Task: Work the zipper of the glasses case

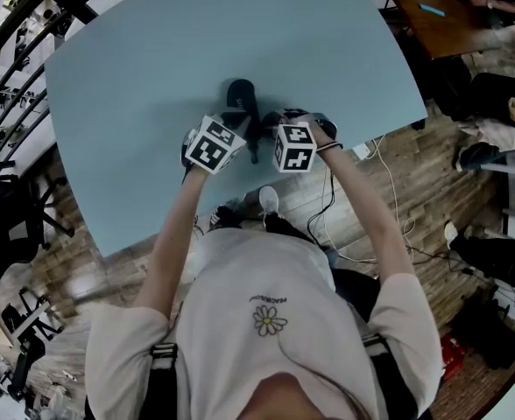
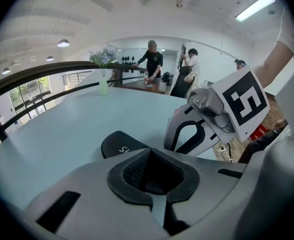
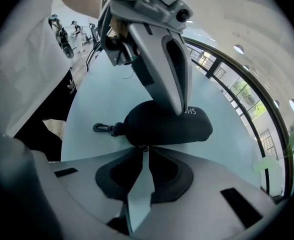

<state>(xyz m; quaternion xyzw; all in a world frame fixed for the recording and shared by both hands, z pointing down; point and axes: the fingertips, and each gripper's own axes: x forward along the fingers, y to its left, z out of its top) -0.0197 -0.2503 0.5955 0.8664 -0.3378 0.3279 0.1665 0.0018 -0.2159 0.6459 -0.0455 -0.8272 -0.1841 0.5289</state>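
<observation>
Fingers of the right gripper stand at a narrow nip. Right at their tips sits the small zipper pull, on the side of the glasses case that faces them. It looks pinched, though the pull is tiny and the hold is hard to confirm.

On the other side, the left gripper has its fingers pressed fully together with nothing between them. The right gripper view shows that closed tip planted on top of the case, just by the white lettering, pinning it down.

The case lies flat on the pale blue table, close to the edge nearest the person and about midway along it. Its clip trails off one end onto the tabletop.

The step in hand, as I read it, is the grab: pull taken, case braced, zipper not yet visibly run. The next move calls for a steady draw of the pull along the curved seam, following the case's rim rather than tugging outward. Meanwhile the left tip must bear down hard enough that the soft case doesn't slide or spin toward the table edge.
</observation>
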